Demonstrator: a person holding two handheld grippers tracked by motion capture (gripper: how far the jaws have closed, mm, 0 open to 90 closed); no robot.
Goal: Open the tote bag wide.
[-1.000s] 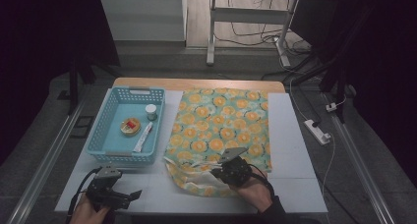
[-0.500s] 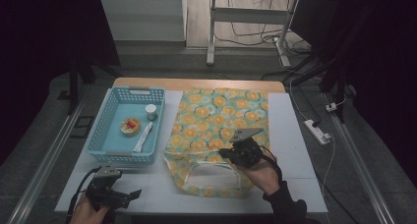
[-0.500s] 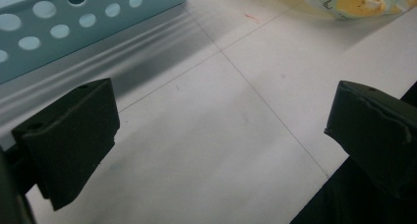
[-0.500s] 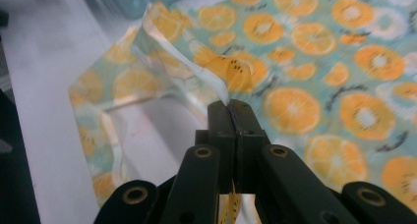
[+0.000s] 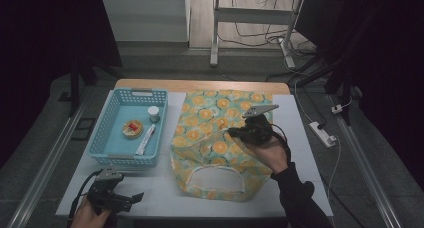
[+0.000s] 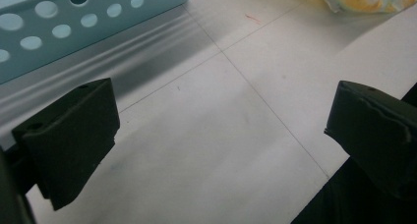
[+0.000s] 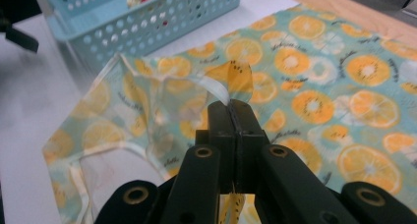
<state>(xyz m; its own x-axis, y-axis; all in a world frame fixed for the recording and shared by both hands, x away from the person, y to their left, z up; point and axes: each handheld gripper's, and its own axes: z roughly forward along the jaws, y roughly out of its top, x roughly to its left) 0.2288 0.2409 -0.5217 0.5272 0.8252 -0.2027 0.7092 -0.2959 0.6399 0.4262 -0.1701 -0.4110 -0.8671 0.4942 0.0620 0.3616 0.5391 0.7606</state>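
A see-through bag printed with orange slices (image 5: 210,113) lies flat on the white table (image 5: 165,188). Its cut-out handle opening (image 5: 215,179) faces the front edge. My right gripper (image 5: 233,133) is shut on the rim of the bag's upper layer and holds it raised above the middle of the bag. In the right gripper view the bag (image 7: 314,86) is pinched as a thin fold at my right gripper (image 7: 231,106). My left gripper (image 5: 131,196) rests at the front left corner, open. In the left gripper view my left gripper (image 6: 221,135) has bare table between its jaws.
A light blue basket (image 5: 122,159) stands at the left of the bag and holds a small white jar (image 5: 153,113), a round red-and-yellow item (image 5: 132,128) and a white tube (image 5: 146,139). The basket wall (image 6: 74,22) is just beyond my left gripper. A power strip (image 5: 322,133) lies right of the table.
My right gripper has risen and moved away from the front edge toward the bag's middle, drawing the upper layer up with it. The left gripper has stayed put.
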